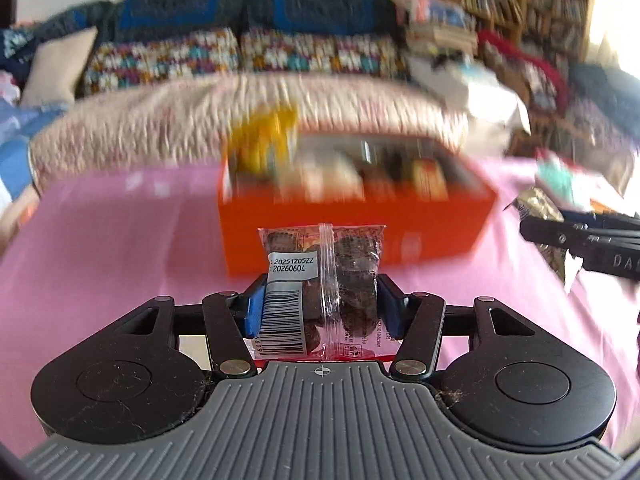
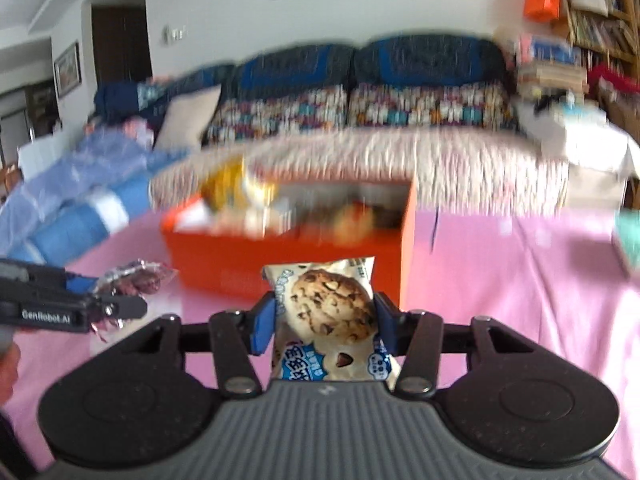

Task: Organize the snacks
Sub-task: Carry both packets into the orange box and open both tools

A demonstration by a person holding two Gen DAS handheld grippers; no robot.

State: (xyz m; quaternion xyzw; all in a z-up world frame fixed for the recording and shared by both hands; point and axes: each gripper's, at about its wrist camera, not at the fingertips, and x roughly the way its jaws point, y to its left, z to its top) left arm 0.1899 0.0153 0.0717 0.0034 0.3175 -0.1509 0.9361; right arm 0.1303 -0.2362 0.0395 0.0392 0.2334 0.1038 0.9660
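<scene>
progress: partway, by my read. orange box (image 1: 356, 236) already holds several packets (yellow bag (image 1: 264, 144) sticking up at its left end, others blurred), two more packets are in hand, not yet in
left to do: both held packets look bound for the box; at least one more wrapper (image 1: 540, 204) lies on the pink tabletop (image 1: 120, 240), far right of the left jaws
left gripper (image 1: 320, 304): jaws narrowed on a clear date packet (image 1: 324, 280), blue pads pressing both sides; packet stands upright, barcode label facing the camera
left pose: level, held above the tabletop, pointing straight at the box's long side; box is just ahead of the jaws
right gripper (image 2: 326, 320): jaws narrowed on a cookie packet (image 2: 330, 312), gripped at mid-height, top edge free above the pads
right pose: level, aimed at the box's (image 2: 288, 256) near corner, box ahead and slightly left of the jaws
grippers together: side by side, each visible at the edge of the other's view, apart
note: background is motion-blurred, so box contents are unreadable
</scene>
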